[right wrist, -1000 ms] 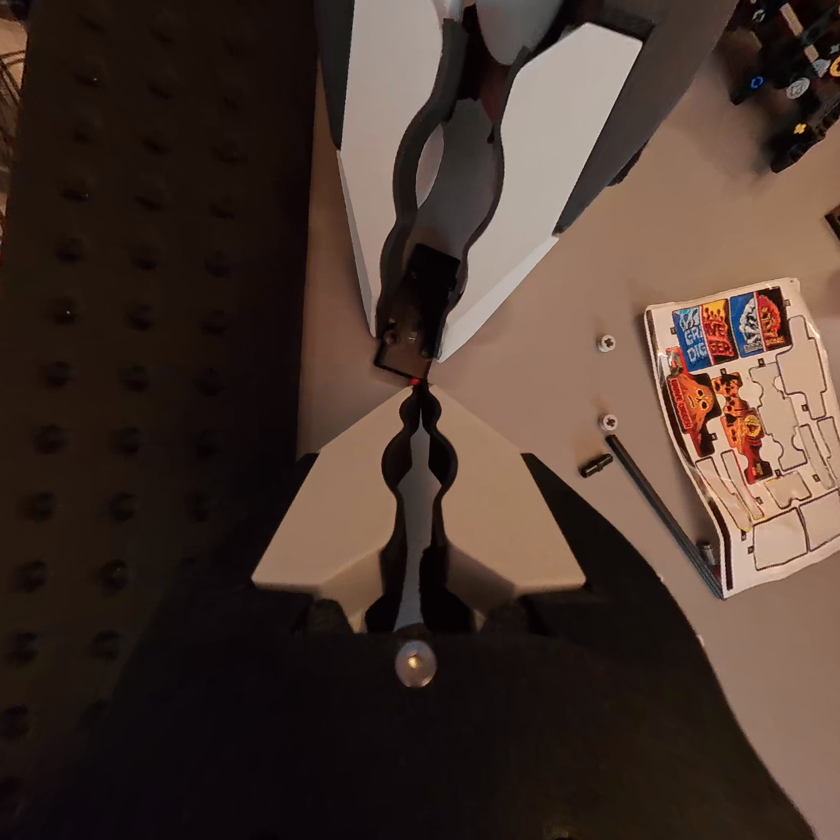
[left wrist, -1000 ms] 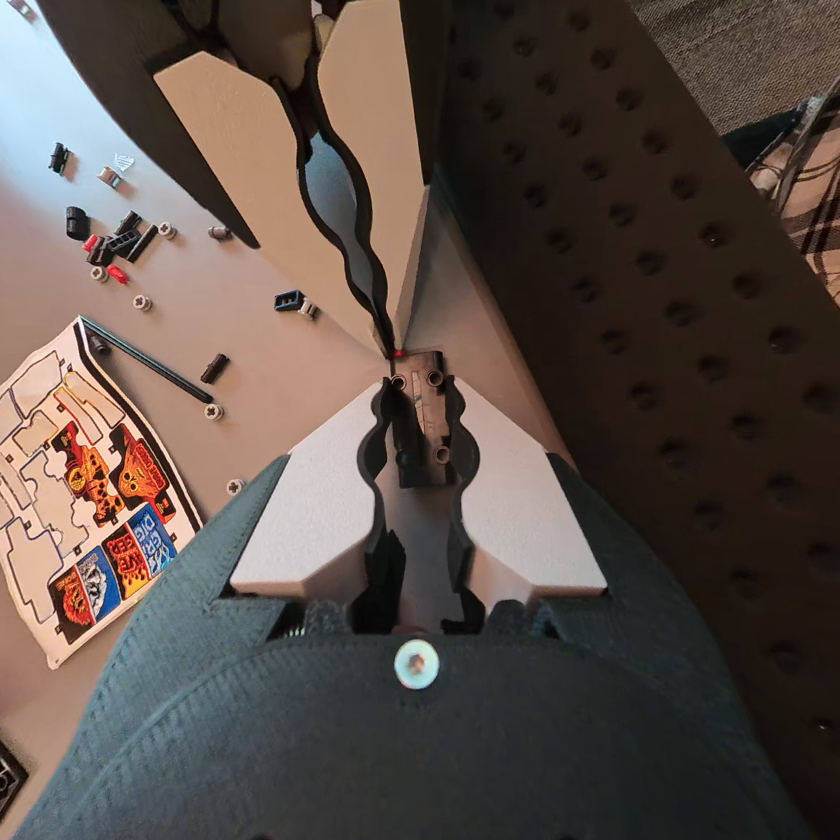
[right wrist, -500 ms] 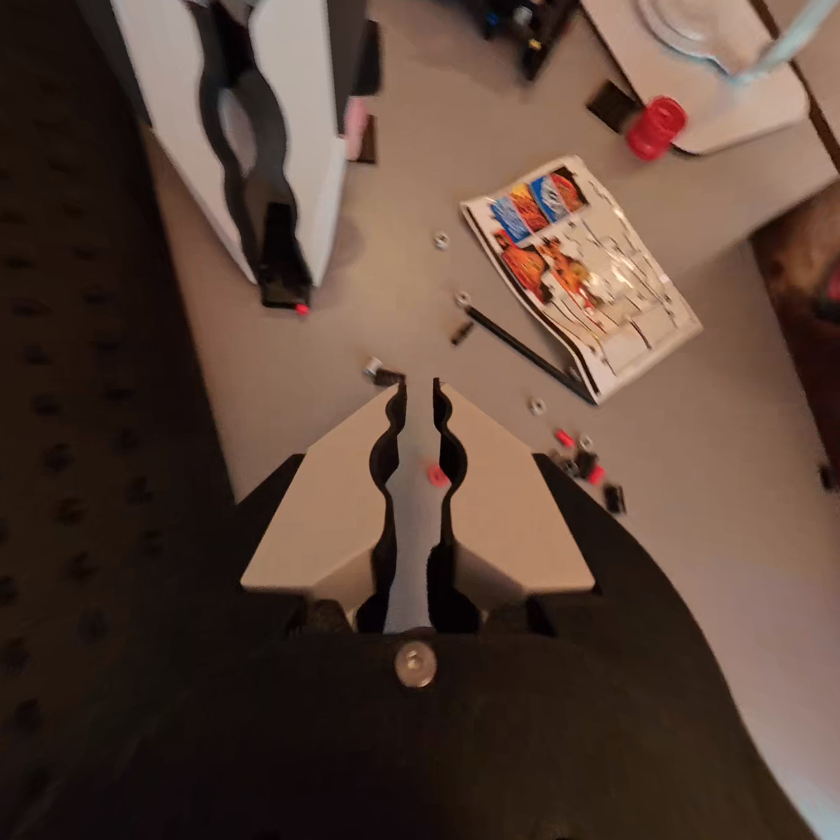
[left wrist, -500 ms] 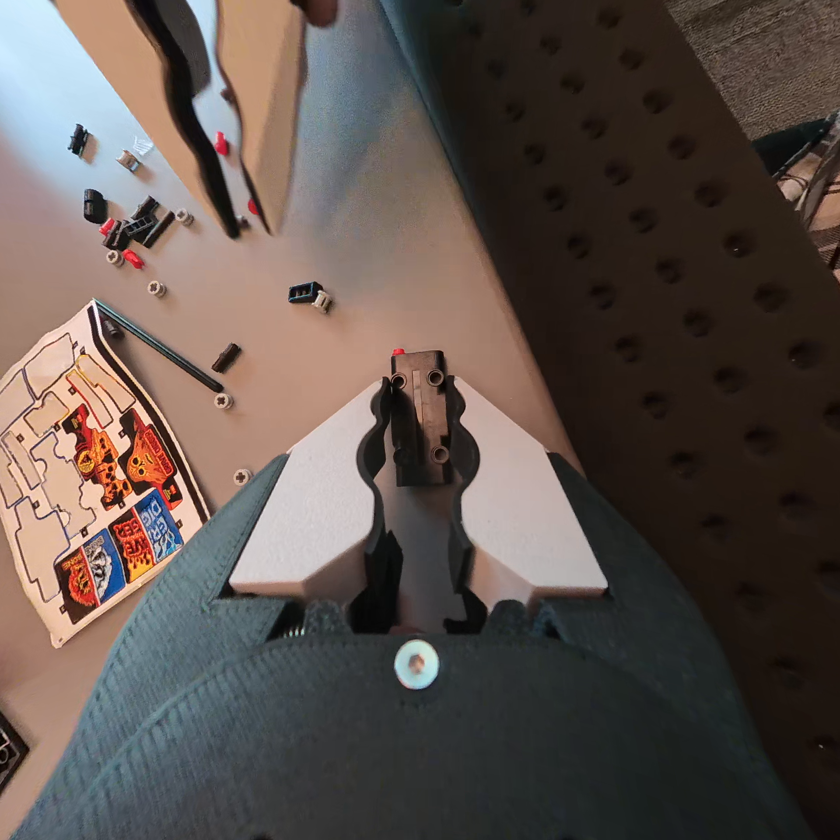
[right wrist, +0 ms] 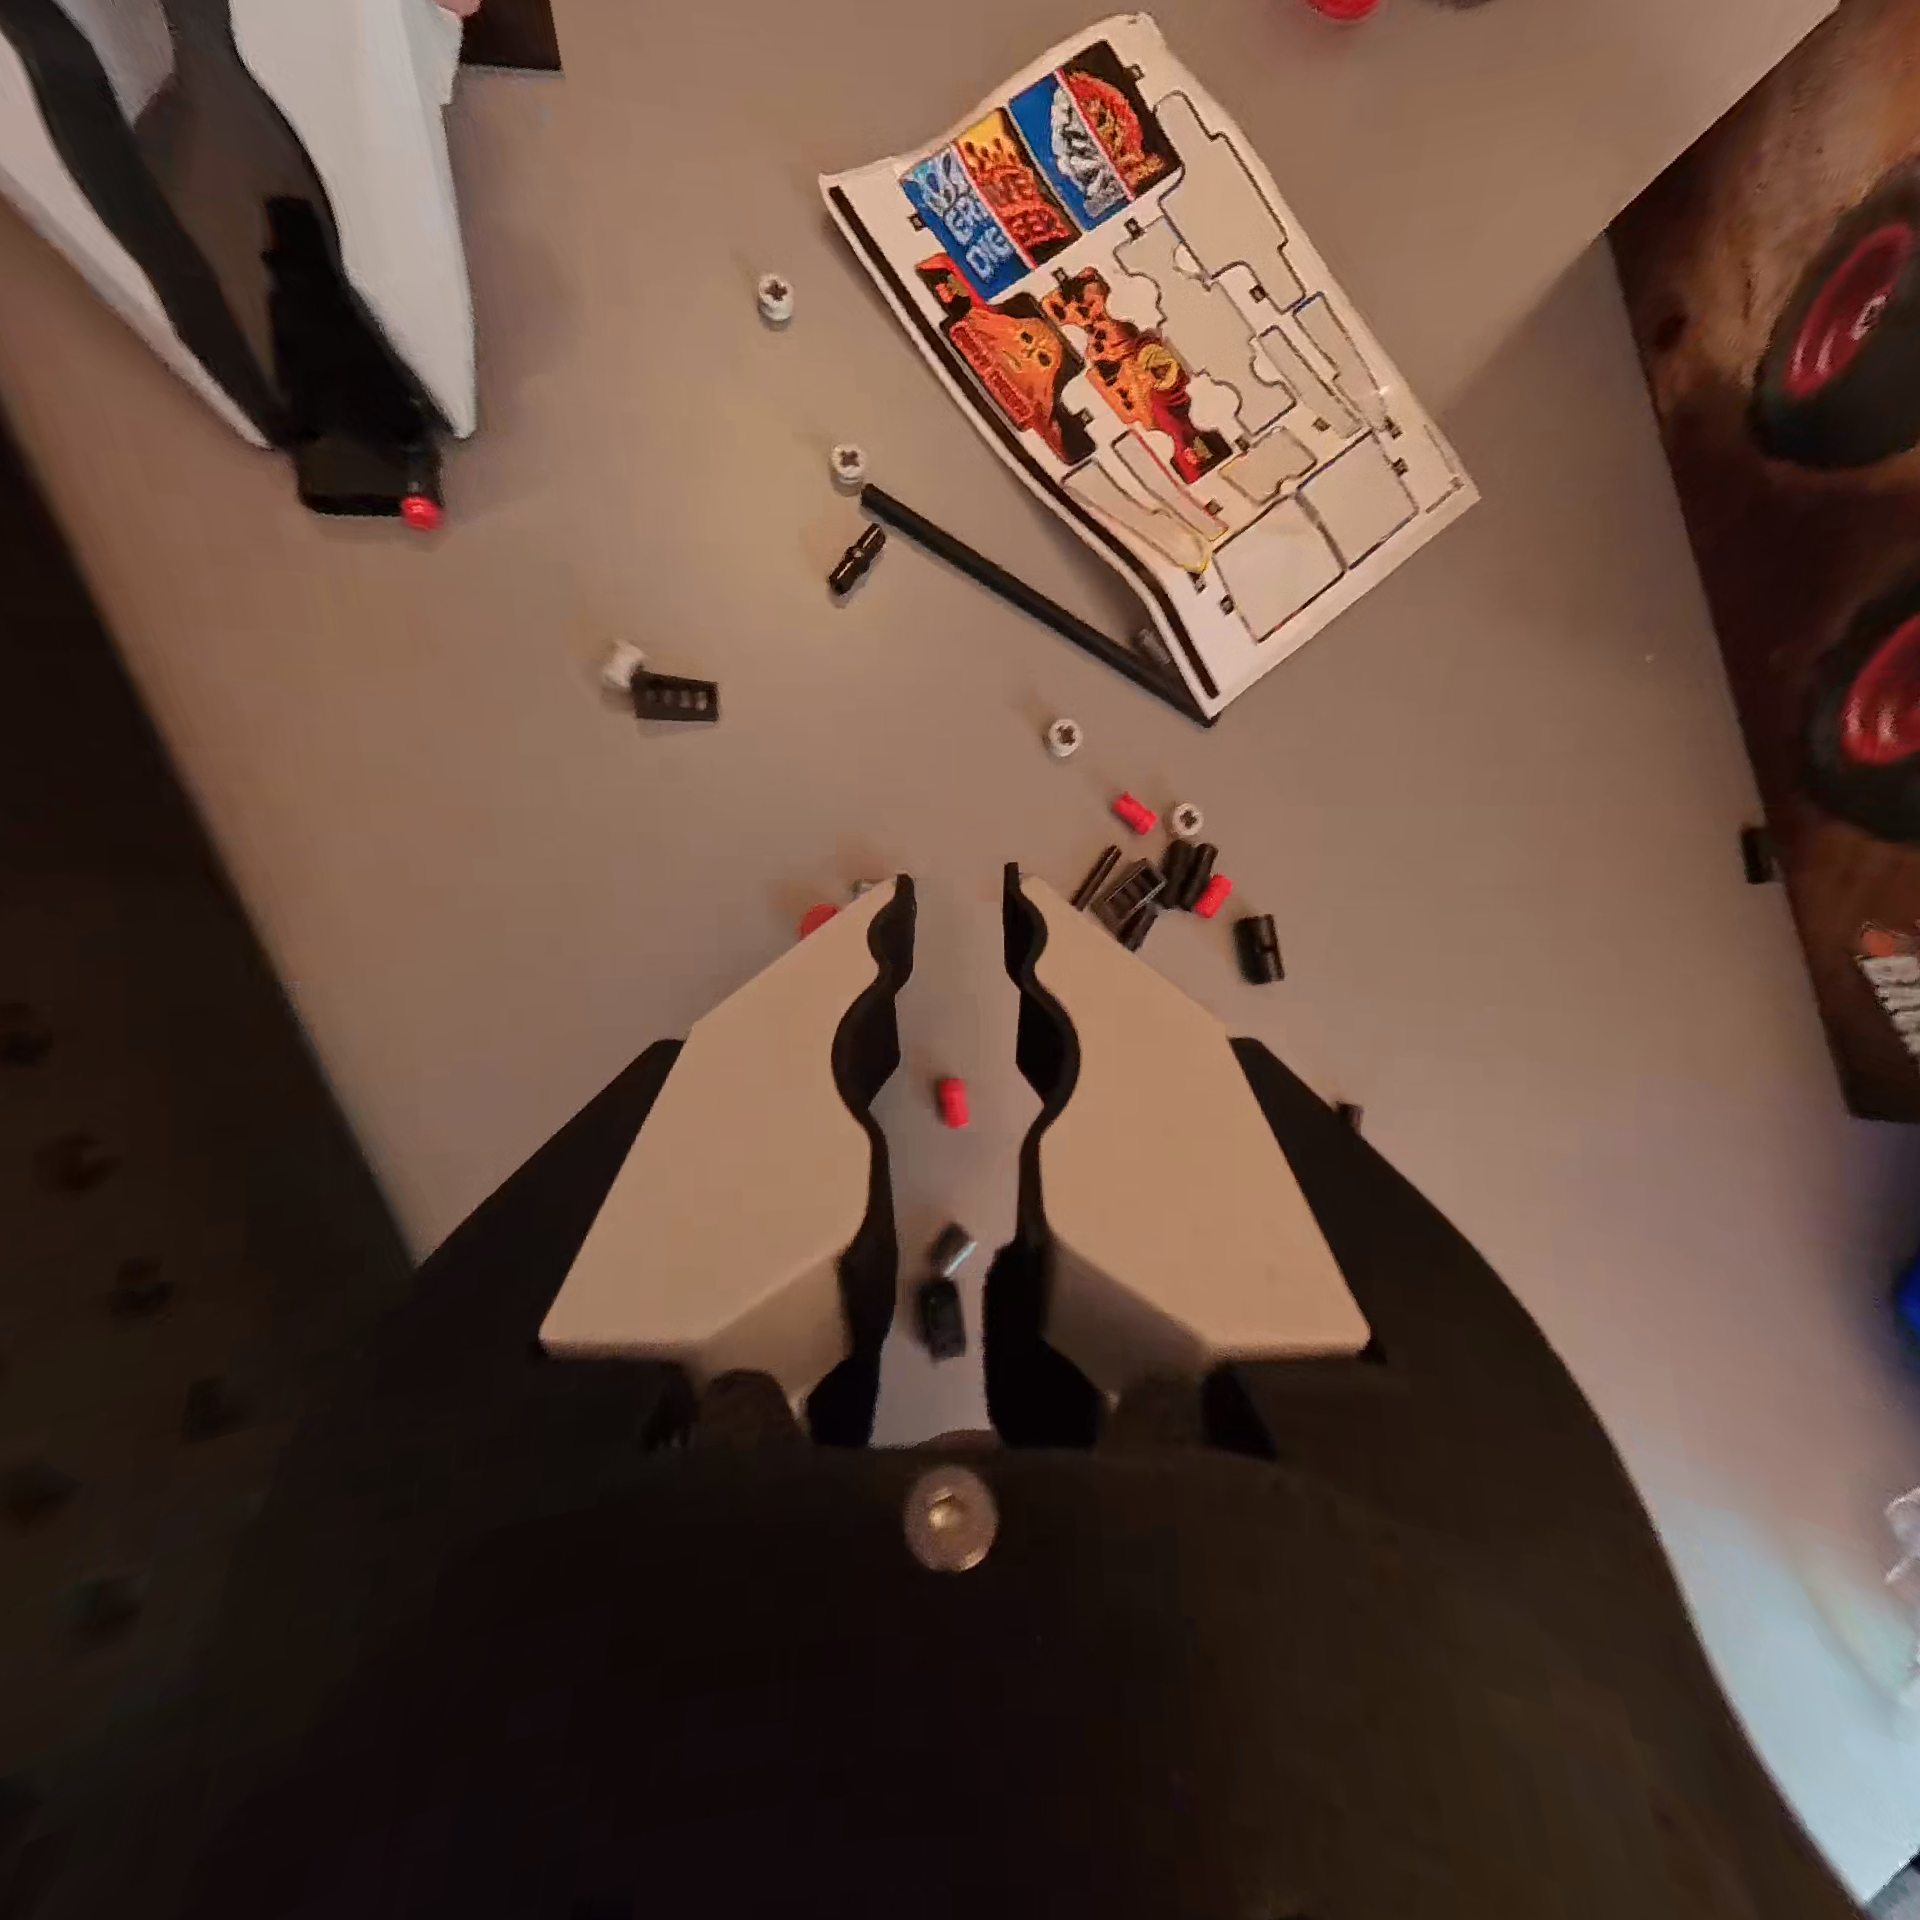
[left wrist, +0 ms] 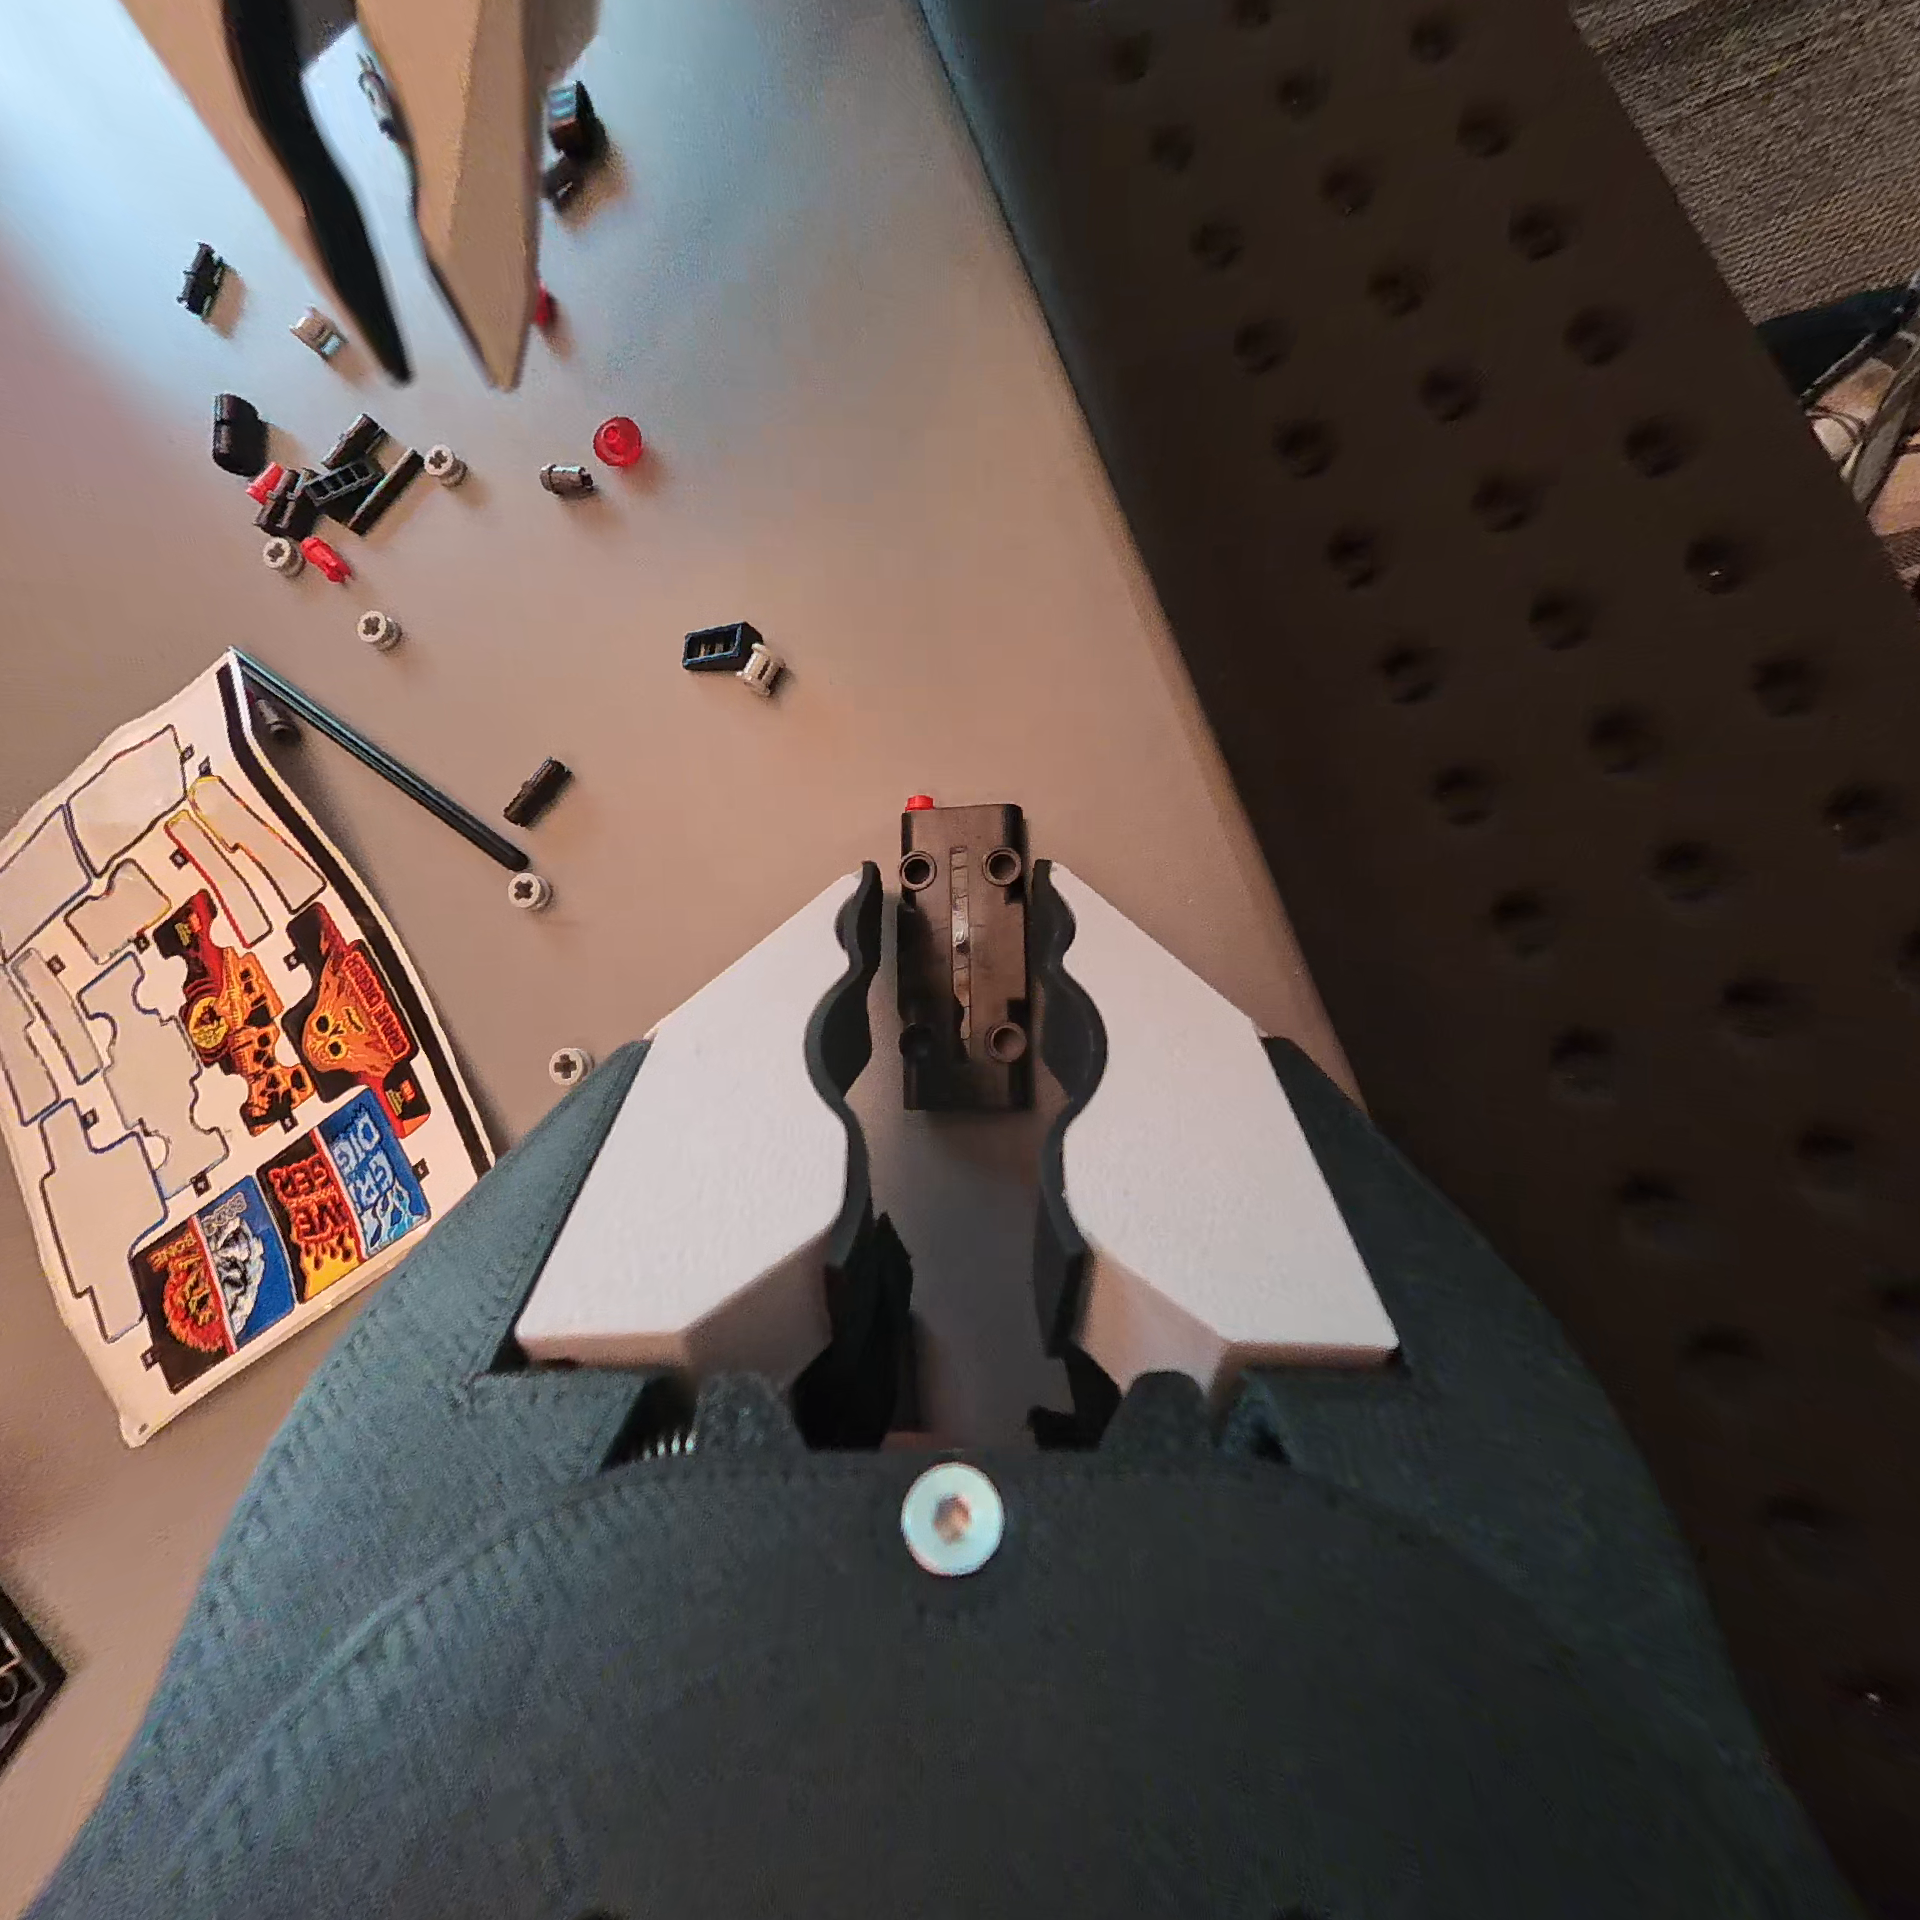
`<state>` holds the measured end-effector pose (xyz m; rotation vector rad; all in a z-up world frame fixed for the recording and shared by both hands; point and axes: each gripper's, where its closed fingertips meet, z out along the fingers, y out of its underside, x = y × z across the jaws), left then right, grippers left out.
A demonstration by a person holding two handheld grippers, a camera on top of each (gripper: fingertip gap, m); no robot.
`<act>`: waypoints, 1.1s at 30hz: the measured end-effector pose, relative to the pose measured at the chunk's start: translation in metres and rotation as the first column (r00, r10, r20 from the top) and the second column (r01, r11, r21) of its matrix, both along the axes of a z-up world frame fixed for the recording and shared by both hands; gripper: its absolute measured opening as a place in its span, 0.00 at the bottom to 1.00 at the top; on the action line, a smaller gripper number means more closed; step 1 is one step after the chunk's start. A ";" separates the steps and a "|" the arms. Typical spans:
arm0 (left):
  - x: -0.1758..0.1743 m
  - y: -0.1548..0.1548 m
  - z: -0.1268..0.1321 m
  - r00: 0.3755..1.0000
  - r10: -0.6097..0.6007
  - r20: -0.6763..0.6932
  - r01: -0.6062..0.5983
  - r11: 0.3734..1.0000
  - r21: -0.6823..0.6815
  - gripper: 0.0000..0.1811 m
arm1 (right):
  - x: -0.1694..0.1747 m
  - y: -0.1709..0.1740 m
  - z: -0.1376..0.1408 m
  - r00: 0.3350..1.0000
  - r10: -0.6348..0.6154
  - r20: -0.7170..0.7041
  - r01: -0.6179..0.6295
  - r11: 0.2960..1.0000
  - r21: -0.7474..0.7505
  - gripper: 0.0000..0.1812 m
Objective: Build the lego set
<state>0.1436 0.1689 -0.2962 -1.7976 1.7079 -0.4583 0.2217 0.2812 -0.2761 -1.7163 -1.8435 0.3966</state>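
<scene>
My left gripper [left wrist: 956, 883] is shut on a black lego block [left wrist: 964, 956] with round holes, held above the grey table [left wrist: 831, 312]. A small red pin [left wrist: 918, 802] sticks out of the block's far end. My right gripper [right wrist: 956, 883] is open and empty, low over loose pieces. A red pin [right wrist: 951, 1101] and small black pieces [right wrist: 940, 1314] lie on the table between its fingers. The right wrist view shows the left gripper [right wrist: 358, 436] at the upper left with the block [right wrist: 353, 483] and its pin [right wrist: 420, 509]. The left wrist view shows the right gripper [left wrist: 453, 374] at the top left.
A sticker sheet [left wrist: 208, 1018] [right wrist: 1143, 343] and a long black axle [left wrist: 384, 774] [right wrist: 1029, 603] lie on the table. Small black, red and grey pieces [left wrist: 332, 488] [right wrist: 1153, 894] are scattered. A dark studded board [left wrist: 1558, 727] borders the table. Red wheels [right wrist: 1860, 343] sit at the right. Across from one pair of fingers to the other is roughly 15 centimetres. The long black axle [right wrist: 1029, 603] lies around 7 centimetres away from my right fingertips. It turns up in the left wrist view [left wrist: 375, 750] as well.
My right gripper has let go of the red pin, which stays in the black block. It has opened and moved away to hover over the loose pieces. The left gripper has barely moved.
</scene>
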 end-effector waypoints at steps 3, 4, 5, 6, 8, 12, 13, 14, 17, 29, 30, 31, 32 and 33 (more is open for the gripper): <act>0.000 0.000 0.000 1.000 -0.001 0.001 0.001 1.000 0.001 0.16 | -0.011 0.018 0.001 1.000 0.029 -0.008 -0.028 0.999 0.029 0.10; 0.000 0.000 0.000 1.000 -0.001 0.000 0.001 1.000 0.003 0.16 | -0.013 0.025 -0.002 0.999 0.036 0.004 -0.036 0.999 0.031 0.12; -0.001 0.000 0.000 1.000 -0.001 0.000 0.001 1.000 0.003 0.16 | -0.015 0.032 -0.005 0.999 0.045 0.020 -0.046 0.998 0.034 0.13; -0.001 0.000 0.000 1.000 -0.002 0.000 0.002 1.000 0.003 0.16 | -0.017 0.036 -0.008 0.997 0.065 0.030 -0.066 0.997 0.030 0.12; -0.001 -0.001 0.000 1.000 -0.007 0.003 0.007 1.000 0.000 0.15 | -0.020 0.043 -0.013 0.995 0.089 0.042 -0.089 0.996 0.001 0.10; -0.001 0.000 0.000 1.000 -0.011 0.010 0.011 1.000 -0.009 0.15 | -0.021 0.049 -0.020 0.991 0.121 0.049 -0.118 0.991 -0.064 0.06; -0.001 0.000 0.000 1.000 -0.011 0.012 0.012 1.000 -0.010 0.15 | -0.021 0.049 -0.020 0.991 0.128 0.041 -0.125 0.989 -0.081 0.05; -0.001 0.000 -0.001 1.000 -0.012 0.014 0.012 1.000 -0.013 0.15 | -0.021 0.050 -0.021 0.991 0.129 0.037 -0.126 0.988 -0.084 0.04; -0.001 0.000 -0.001 1.000 -0.011 0.017 0.012 1.000 -0.016 0.15 | -0.022 0.048 -0.021 0.988 0.149 0.043 -0.147 0.987 -0.063 0.02; -0.001 0.001 -0.001 1.000 -0.010 0.025 0.011 1.000 -0.026 0.15 | -0.025 0.043 -0.021 0.970 0.228 0.088 -0.232 0.972 0.036 0.02; -0.001 0.001 -0.001 1.000 -0.011 0.025 0.011 1.000 -0.026 0.15 | -0.025 0.043 -0.021 0.970 0.226 0.085 -0.229 0.973 0.030 0.02; -0.001 0.001 -0.001 1.000 -0.011 0.026 0.011 1.000 -0.027 0.15 | -0.025 0.043 -0.022 0.972 0.220 0.083 -0.223 0.975 0.026 0.02; -0.001 0.001 -0.001 1.000 -0.010 0.026 0.010 1.000 -0.027 0.15 | -0.026 0.045 -0.021 0.974 0.212 0.078 -0.215 0.976 0.025 0.01; -0.001 0.001 -0.001 1.000 -0.009 0.026 0.009 1.000 -0.027 0.15 | -0.026 0.044 -0.021 0.975 0.208 0.071 -0.210 0.977 0.020 0.01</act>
